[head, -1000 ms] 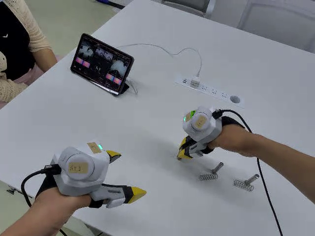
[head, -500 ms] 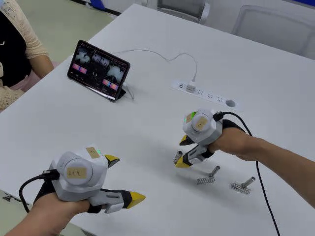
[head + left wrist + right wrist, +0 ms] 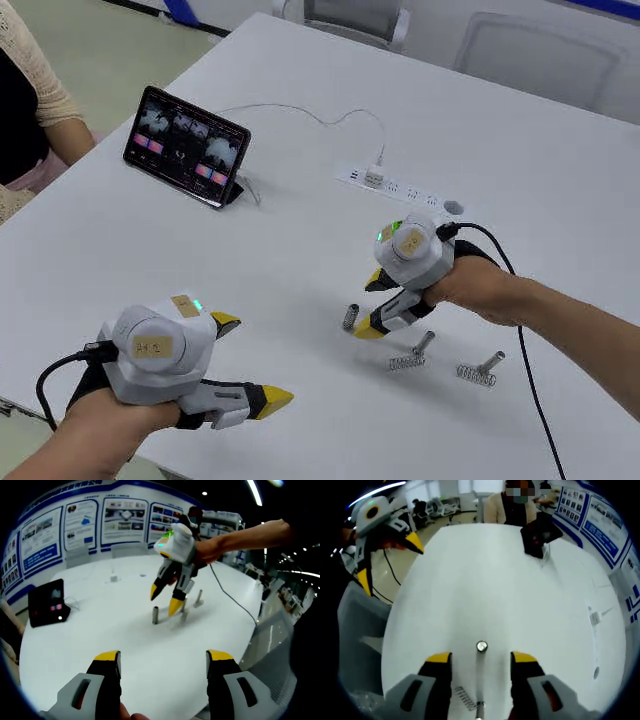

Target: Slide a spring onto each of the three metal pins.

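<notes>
You are holding the right gripper [image 3: 368,305] low over the white table [image 3: 300,240], its yellow-tipped jaws standing apart and gripping nothing. The upright pin [image 3: 350,317] is standing on the table just beside the lower jaw tip, not touching it. In the right gripper view its round top is showing just ahead of the gap between the jaws.

On the far side of that gripper, the second pin [image 3: 424,343] and the third pin [image 3: 491,361] are lying on their sides. Each has a spring at one end: the first spring [image 3: 403,363] and the second spring [image 3: 473,375].

You are holding the left gripper [image 3: 253,358] near the table's front edge, well apart from the pins, with its jaws wide apart and empty.

The left sticker [image 3: 153,347] and the right sticker [image 3: 410,241], one on each gripper body, are carrying handwriting too small to read. The wall posters [image 3: 125,520] are showing blue headings, but their writing is illegible.
</notes>
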`<state>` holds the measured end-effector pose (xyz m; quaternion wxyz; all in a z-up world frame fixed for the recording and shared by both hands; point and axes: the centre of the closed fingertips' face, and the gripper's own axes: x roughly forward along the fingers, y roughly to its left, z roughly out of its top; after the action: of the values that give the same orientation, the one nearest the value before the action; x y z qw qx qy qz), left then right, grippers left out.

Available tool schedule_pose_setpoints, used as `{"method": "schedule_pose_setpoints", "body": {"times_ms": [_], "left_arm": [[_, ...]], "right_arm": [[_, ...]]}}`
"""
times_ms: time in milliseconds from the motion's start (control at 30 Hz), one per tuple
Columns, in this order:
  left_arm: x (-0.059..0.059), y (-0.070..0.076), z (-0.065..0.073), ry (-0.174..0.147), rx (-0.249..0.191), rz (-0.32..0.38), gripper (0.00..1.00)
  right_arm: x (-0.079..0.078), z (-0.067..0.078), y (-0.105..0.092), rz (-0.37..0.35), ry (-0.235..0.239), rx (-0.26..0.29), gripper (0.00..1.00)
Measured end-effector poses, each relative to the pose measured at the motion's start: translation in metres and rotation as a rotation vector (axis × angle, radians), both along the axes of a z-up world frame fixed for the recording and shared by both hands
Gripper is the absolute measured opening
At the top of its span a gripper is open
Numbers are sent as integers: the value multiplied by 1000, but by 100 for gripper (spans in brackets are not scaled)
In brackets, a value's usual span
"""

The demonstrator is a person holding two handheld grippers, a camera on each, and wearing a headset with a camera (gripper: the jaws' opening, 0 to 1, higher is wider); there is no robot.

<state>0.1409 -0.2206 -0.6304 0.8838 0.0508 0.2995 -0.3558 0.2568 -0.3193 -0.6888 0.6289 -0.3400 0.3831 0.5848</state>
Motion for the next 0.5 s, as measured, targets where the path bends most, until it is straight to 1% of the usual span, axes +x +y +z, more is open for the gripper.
{"method": "schedule_pose_setpoints", "body": {"times_ms": [167,233,333,400,500], "left_arm": [[3,-2,2,-7,-2,-3,70],[4,-4,3,-9,-4,-6,70],[5,-6,2,-8,-5,-11,70],[6,-8,2,-9,-6,-15,70],[6,-13,3,-9,-9,-24,70]], "right_arm": [[-1,2,-6,-45,3,23,48],[0,5,-8,-85,11,57,48],[-1,8,-12,-122,26,80,48],[0,11,-16,-149,20,98,48],[2,17,-20,-210,26,147,48]]}}
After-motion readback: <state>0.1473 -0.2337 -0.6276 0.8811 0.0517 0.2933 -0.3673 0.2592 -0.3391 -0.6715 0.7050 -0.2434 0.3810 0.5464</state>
